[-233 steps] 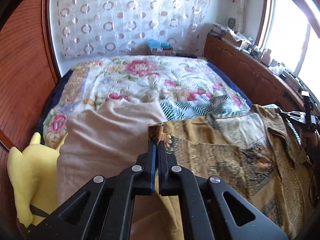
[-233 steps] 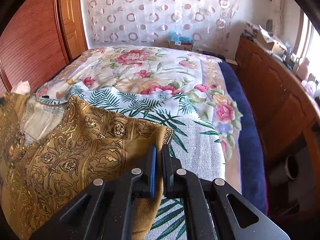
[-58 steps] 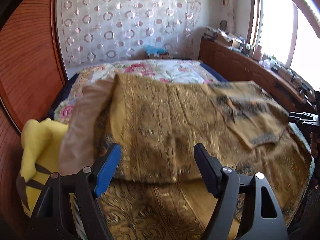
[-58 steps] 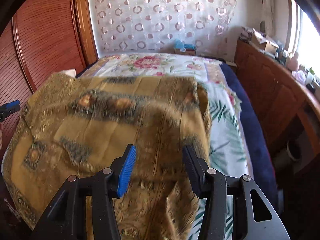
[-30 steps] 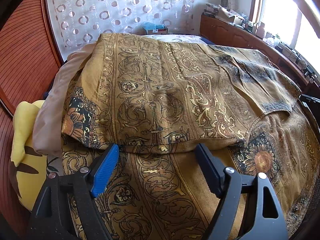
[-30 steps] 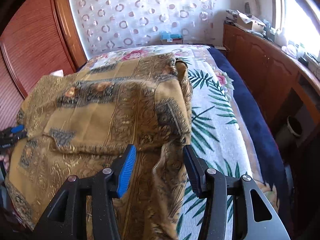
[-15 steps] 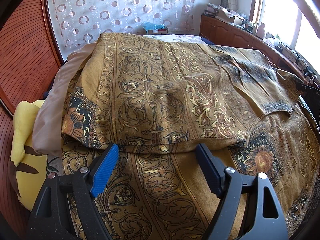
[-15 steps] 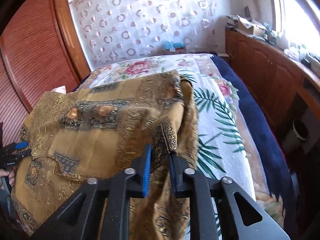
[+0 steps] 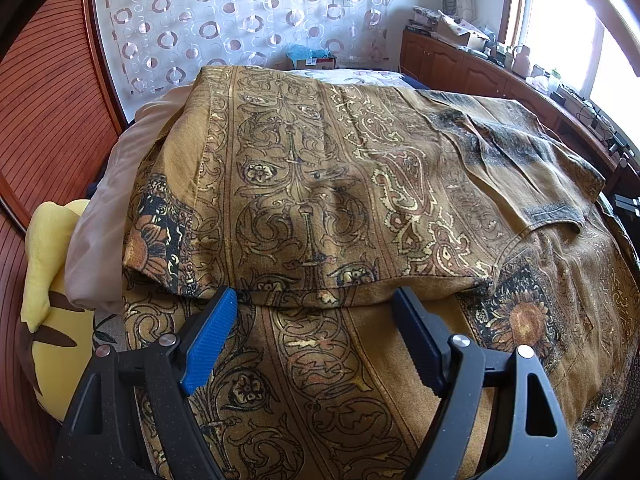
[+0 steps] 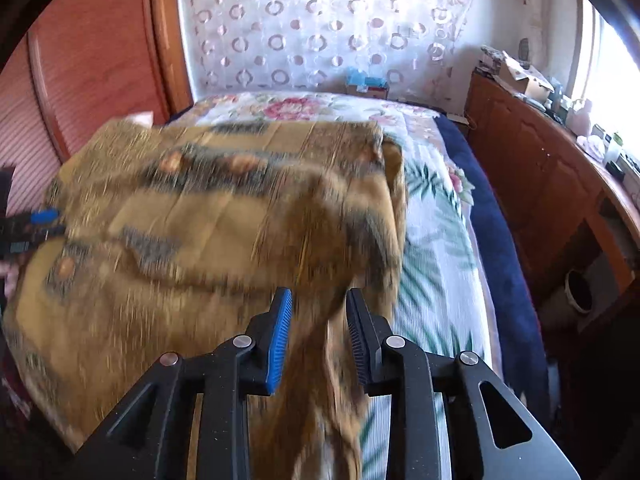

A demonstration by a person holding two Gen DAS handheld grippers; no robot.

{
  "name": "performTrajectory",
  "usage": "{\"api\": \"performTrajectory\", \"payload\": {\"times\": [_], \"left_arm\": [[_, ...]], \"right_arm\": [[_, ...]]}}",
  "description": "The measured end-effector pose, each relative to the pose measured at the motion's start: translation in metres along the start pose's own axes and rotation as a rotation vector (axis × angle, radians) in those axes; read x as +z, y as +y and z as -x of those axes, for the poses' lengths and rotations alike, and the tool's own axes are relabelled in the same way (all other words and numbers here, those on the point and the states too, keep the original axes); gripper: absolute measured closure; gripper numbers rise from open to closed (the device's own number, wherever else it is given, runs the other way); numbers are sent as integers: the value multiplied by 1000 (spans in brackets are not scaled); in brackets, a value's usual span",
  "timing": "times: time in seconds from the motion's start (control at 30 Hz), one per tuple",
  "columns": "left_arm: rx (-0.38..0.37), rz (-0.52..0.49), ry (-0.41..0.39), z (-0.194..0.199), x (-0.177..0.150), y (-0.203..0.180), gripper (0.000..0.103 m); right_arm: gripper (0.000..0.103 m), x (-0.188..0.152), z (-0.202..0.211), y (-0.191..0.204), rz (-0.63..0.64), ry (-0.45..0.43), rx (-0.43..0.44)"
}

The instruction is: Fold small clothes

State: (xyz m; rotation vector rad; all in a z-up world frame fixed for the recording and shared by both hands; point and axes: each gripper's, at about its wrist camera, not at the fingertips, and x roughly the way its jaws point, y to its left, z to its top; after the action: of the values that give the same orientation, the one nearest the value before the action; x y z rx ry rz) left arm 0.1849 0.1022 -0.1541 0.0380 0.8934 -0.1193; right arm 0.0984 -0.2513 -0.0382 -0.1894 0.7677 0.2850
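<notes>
Right hand-held gripper (image 10: 318,320) astride ochre shirt (image 10: 224,216), parted.

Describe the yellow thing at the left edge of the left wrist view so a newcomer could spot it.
Start at the bed, where the gold patterned shirt lies folded over. Off its left side a pale beige cloth pokes out from under it. Below and left of that, against the reddish wood panelling, sits the yellow plush toy: the only bright plain yellow thing there, with dark brown markings.
</notes>
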Motion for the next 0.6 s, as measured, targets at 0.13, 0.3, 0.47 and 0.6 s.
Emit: {"api": "performTrajectory", "payload": {"times": [0.13,0.3,0.47,0.6], "left_arm": [[0,1,0,0,0,0,23],[0,1,0,0,0,0,22],[0,1,0,0,0,0,22],[0,1,0,0,0,0,22]], "right_arm": [[74,-24,4,1,39,47,-27],[94,-43,10,-8,33,52,-18],[95,-56,37,-32,-67,21,-117],[95,-66,41,-45,-118,42,-193]]}}
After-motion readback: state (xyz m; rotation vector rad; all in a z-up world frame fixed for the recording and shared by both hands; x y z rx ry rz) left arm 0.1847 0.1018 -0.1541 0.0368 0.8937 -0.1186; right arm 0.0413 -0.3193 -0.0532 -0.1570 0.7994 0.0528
